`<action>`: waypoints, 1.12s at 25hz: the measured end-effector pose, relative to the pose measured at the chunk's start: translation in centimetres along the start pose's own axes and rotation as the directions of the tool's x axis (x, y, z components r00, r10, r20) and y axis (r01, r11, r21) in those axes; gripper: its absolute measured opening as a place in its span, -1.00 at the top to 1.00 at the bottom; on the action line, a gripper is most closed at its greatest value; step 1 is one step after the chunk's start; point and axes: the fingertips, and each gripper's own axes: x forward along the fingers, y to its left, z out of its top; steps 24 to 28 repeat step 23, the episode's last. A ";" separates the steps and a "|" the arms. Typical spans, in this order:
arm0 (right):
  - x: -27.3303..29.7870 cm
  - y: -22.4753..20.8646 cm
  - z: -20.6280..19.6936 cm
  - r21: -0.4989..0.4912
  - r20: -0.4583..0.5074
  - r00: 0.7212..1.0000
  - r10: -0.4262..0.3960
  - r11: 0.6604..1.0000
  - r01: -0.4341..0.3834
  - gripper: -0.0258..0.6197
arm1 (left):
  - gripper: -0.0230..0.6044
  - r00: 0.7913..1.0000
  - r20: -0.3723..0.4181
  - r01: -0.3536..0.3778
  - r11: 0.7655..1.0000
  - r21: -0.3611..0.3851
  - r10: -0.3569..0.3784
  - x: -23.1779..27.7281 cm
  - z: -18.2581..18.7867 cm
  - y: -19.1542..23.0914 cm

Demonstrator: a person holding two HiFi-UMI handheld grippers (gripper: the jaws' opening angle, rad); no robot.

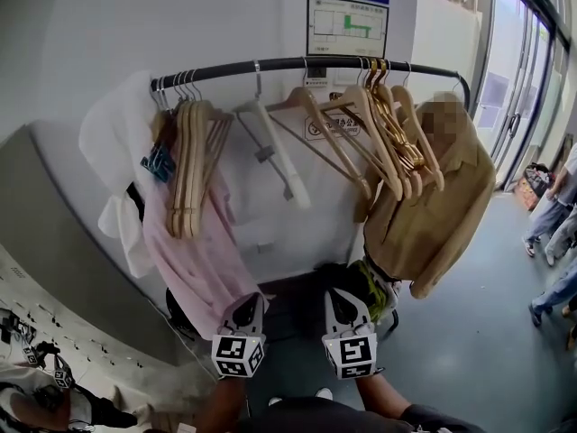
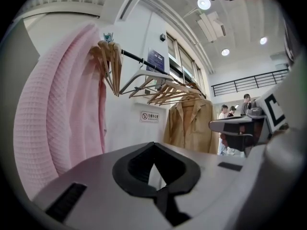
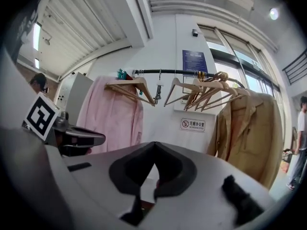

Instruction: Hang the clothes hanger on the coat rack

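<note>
A black rail (image 1: 297, 63) of the coat rack runs across the wall above me. On it hang a bunch of wooden hangers (image 1: 191, 165) at the left, a white hanger (image 1: 275, 156) in the middle and more wooden hangers (image 1: 379, 133) at the right. A pink shirt (image 1: 194, 251) and a tan shirt (image 1: 433, 206) hang from it too. My left gripper (image 1: 245, 307) and right gripper (image 1: 341, 298) are side by side low in the head view, well below the rail. Both are shut with nothing between the jaws, as the left gripper view (image 2: 153, 143) and right gripper view (image 3: 154, 143) show.
A white garment (image 1: 117, 142) hangs at the rail's left end beside a grey wall panel (image 1: 63, 233). A no-smoking sign (image 3: 194, 124) is on the wall behind the rack. People (image 1: 550, 215) stand on the grey floor at the right, near glass doors (image 1: 518, 79).
</note>
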 end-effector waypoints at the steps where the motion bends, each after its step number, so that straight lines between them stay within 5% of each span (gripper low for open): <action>1: -0.2 0.3 -0.3 0.000 -0.004 1.000 0.012 1.000 -0.012 0.88 | 0.93 1.000 0.001 0.002 1.000 0.000 -0.002 0.0 0.0 -0.1; 28: 0.7 -1.3 -0.9 0.027 0.001 1.000 -0.012 1.000 0.012 0.88 | 0.93 1.000 -0.013 0.015 1.000 -0.004 -0.015 0.2 -0.7 -1.6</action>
